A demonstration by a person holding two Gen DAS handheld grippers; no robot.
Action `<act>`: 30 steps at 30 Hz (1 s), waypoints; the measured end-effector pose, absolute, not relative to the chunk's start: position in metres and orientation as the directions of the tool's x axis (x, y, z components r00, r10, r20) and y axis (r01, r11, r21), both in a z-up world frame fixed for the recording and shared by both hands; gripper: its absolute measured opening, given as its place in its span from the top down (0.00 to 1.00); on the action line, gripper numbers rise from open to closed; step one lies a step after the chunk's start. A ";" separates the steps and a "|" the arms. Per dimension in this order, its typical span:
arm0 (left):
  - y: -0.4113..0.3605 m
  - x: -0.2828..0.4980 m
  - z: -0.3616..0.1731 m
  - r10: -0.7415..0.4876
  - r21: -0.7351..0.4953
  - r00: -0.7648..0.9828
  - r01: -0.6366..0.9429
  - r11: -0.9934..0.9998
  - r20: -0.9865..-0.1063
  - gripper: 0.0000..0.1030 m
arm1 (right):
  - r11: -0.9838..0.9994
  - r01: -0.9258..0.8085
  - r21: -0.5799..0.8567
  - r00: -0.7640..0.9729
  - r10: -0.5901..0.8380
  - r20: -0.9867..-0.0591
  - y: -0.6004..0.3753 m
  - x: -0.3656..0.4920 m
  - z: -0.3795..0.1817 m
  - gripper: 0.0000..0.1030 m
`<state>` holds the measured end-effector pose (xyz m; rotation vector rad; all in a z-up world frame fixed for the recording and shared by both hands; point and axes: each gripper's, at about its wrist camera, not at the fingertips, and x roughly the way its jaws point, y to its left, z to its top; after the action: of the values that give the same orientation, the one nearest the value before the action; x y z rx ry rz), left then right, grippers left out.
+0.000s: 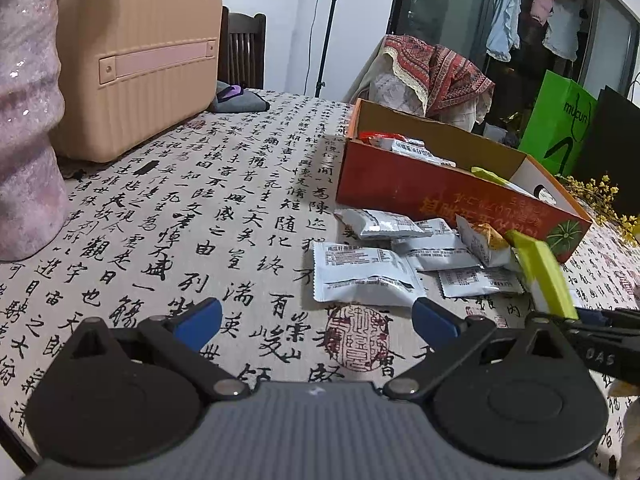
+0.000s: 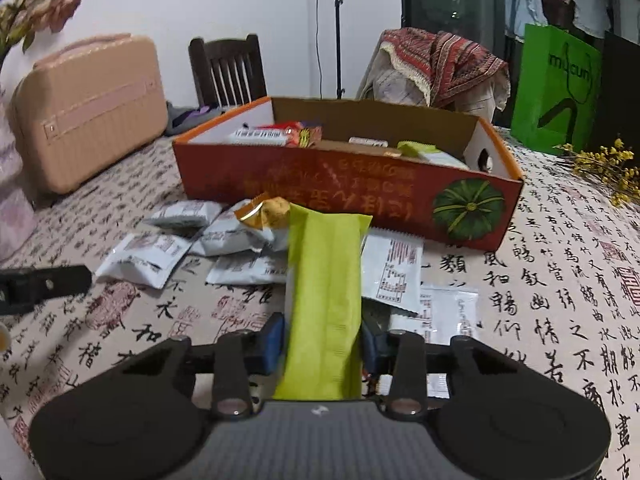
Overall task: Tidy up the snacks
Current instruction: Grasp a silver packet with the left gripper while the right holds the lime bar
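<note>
While the right hand-held gripper (image 2: 323,346) pinches the green snack packet (image 2: 324,300) just above the counter (image 2: 560,280), short of the orange box (image 2: 320,188), the left hand-held gripper (image 1: 316,320) hovers spread wide and empty near the loose white packets (image 1: 360,276). Held only at its lower end, the soft packet could sag, catch the box's near wall and slip free.

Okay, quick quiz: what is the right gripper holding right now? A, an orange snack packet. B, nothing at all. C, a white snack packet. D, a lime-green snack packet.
D: in the right wrist view, the right gripper is closed on the lime-green snack packet, which sticks out toward the orange box.
</note>
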<state>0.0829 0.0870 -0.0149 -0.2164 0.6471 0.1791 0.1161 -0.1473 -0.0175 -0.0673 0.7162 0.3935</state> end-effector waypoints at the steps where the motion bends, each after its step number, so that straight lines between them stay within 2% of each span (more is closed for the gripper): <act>1: 0.087 0.084 -0.015 0.098 -0.143 0.782 -0.233 0.962 -0.616 0.00 | 0.926 -0.371 0.075 0.689 0.328 -0.646 -0.149 0.115 -0.017 0.63; 9: 0.084 0.098 -0.016 0.086 -0.133 0.764 -0.220 0.966 -0.640 0.00 | 0.947 -0.303 0.102 0.756 0.304 -0.580 -0.177 0.113 -0.003 0.64; 17: 0.070 0.132 -0.013 0.064 -0.083 0.741 -0.160 0.984 -0.668 0.00 | 0.968 -0.221 0.120 0.782 0.249 -0.571 -0.208 0.121 -0.004 0.64; 23: 0.070 0.168 -0.022 0.097 -0.061 0.653 -0.215 0.975 -0.751 0.00 | 0.970 -0.202 0.132 0.789 0.241 -0.565 -0.219 0.122 -0.005 0.64; 30: 0.064 0.188 -0.025 0.102 -0.038 0.613 -0.210 0.977 -0.783 0.00 | 0.971 -0.185 0.154 0.786 0.240 -0.570 -0.228 0.122 -0.010 0.63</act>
<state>0.1876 0.0640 -0.0250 -0.1306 0.8934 0.1806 0.1223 -0.2278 -0.0104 0.0915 0.6268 0.2293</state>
